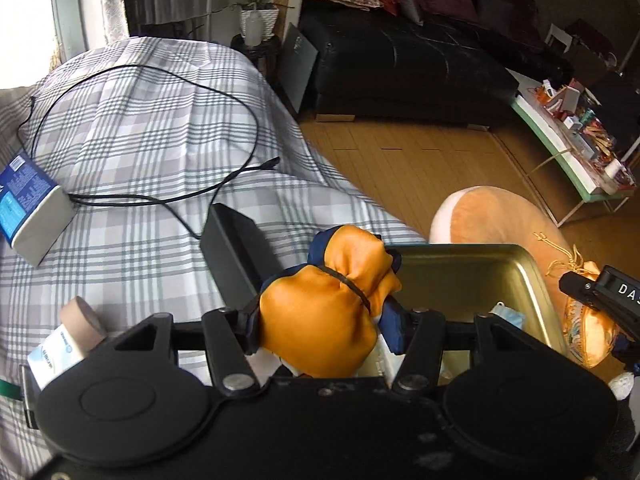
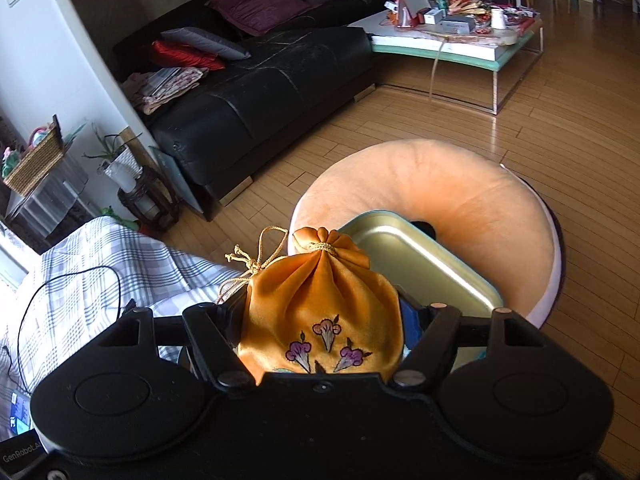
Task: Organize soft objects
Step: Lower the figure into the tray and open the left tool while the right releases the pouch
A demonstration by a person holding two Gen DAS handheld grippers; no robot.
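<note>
My left gripper (image 1: 322, 320) is shut on a plain orange pouch (image 1: 320, 328) with navy trim and a dark tie at its neck. It holds the pouch above the bed, beside an open gold tin (image 1: 480, 276). My right gripper (image 2: 320, 316) is shut on a second orange pouch (image 2: 320, 304), embroidered with purple flowers and tied with a gold cord. That pouch hangs just left of the gold tin (image 2: 424, 268). In the left wrist view the right gripper (image 1: 600, 300) and its pouch (image 1: 584, 336) sit at the tin's right side. The tin rests on an orange ring cushion (image 2: 460, 196).
A plaid bed cover (image 1: 140, 128) carries a black cable (image 1: 160, 200), a blue box (image 1: 28, 208), a black flat case (image 1: 232, 240), a tape roll (image 1: 84, 316) and a tissue pack. A blue face mask (image 1: 510, 316) lies in the tin. A black sofa (image 2: 260, 92) and a cluttered low table (image 2: 460, 40) stand on the wood floor.
</note>
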